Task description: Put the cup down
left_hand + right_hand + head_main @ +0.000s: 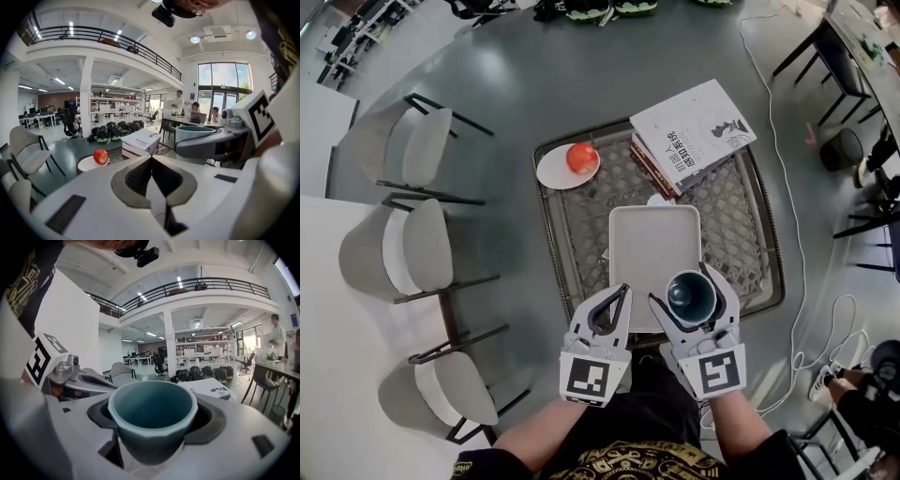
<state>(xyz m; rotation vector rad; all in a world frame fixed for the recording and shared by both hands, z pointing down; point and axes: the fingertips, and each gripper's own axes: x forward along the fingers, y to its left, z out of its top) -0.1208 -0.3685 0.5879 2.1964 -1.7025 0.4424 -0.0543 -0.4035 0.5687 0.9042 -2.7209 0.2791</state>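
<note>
A teal cup (691, 298) sits upright between the jaws of my right gripper (686, 289), which is shut on it. It hangs over the near end of a white tray (654, 234). In the right gripper view the cup (152, 420) fills the space between the jaws of the right gripper (153, 437), mouth up and empty. My left gripper (623, 292) is just to its left at the tray's near left corner, shut with nothing in it. In the left gripper view the tips of the left gripper (151, 159) meet, and the cup (194, 136) shows at the right.
The tray lies on a low woven-top table (736, 234). At the table's far side a stack of books (689, 131) lies at the right, and a red apple (581, 157) sits on a white plate (555, 173) at the left. Three chairs (412, 248) stand to the left.
</note>
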